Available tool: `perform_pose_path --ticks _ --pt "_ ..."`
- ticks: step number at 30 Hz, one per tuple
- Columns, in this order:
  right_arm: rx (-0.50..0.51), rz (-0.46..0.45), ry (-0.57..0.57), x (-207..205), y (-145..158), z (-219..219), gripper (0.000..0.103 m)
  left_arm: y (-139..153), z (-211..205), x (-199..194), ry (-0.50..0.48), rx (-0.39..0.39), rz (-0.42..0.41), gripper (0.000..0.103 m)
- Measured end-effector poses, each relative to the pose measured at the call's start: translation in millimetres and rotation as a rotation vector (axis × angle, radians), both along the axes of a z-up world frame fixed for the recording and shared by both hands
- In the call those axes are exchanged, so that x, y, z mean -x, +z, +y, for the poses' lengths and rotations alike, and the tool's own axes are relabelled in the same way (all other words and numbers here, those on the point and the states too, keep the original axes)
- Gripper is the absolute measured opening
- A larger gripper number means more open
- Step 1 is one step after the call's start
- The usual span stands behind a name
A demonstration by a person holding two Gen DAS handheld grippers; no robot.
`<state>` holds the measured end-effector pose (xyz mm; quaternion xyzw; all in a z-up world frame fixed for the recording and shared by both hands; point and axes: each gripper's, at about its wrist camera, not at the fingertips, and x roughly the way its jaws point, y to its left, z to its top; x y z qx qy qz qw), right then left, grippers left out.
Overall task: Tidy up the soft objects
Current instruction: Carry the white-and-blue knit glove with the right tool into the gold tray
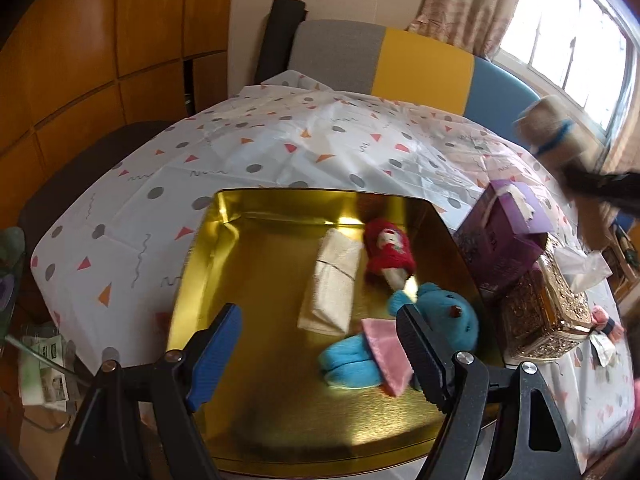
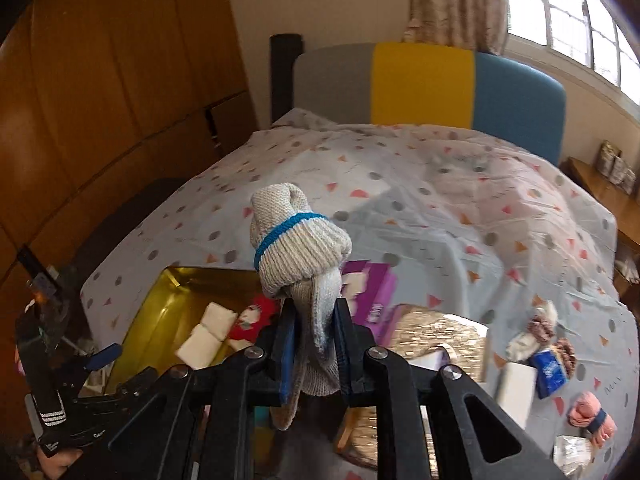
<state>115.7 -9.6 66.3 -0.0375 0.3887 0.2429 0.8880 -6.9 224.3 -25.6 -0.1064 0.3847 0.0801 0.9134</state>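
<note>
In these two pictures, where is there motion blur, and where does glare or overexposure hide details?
Left wrist view: the knitted glove and the right gripper holding it are smeared by motion; the window is blown out; the gold tin reflects bright streaks. Right wrist view: the glove is sharp, while the tablecloth behind it is blurred.

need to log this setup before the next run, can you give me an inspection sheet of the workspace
surface: table under a spotted cloth, creased.
job's things: gold tin holds a towel, a red doll and a blue bear; pink bundle lies out on the cloth.
clutter: purple box, gold box, blue packet, all right of the tin.
grippers: left gripper open above the tin, nothing held; right gripper shut on a rolled sock, held up off the table.
cables: nothing seen.
surroundings: striped chair, wood panels, window.
</note>
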Motion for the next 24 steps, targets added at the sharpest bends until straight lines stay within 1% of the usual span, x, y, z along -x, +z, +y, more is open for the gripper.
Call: perform_pose_path --ticks 3,5,7,12,13,15,17,20,24 --pt "-0.003 0.084 0.06 -2 -30 46 0.016 -1 18 7 0.052 0.003 -0.004 0.08" --pt "-0.019 0.162 0.08 -8 -54 70 0.016 -3 29 11 0.078 0.018 -0.002 0.08" --pt "-0.038 0.23 0.084 -14 -76 91 0.016 -4 40 14 0.105 0.025 -0.003 0.08" --pt "-0.016 0.336 0.07 -28 -118 127 0.02 -9 56 22 0.147 0.042 0.006 0.08" --pt "-0.009 0.342 0.06 -27 -124 127 0.021 -11 58 23 0.151 0.045 0.008 0.08" --pt "-0.006 0.367 0.055 -27 -133 130 0.028 -13 60 23 0.152 0.052 0.01 0.08" --pt "-0.01 0.372 0.056 -23 -134 126 0.029 -14 60 23 0.155 0.048 0.012 0.08" --pt "-0.02 0.348 0.054 -17 -130 115 0.031 -14 57 23 0.146 0.049 0.013 0.08" --pt "0.0 0.262 0.053 -5 -114 101 0.031 -11 47 21 0.125 0.029 0.013 0.08"
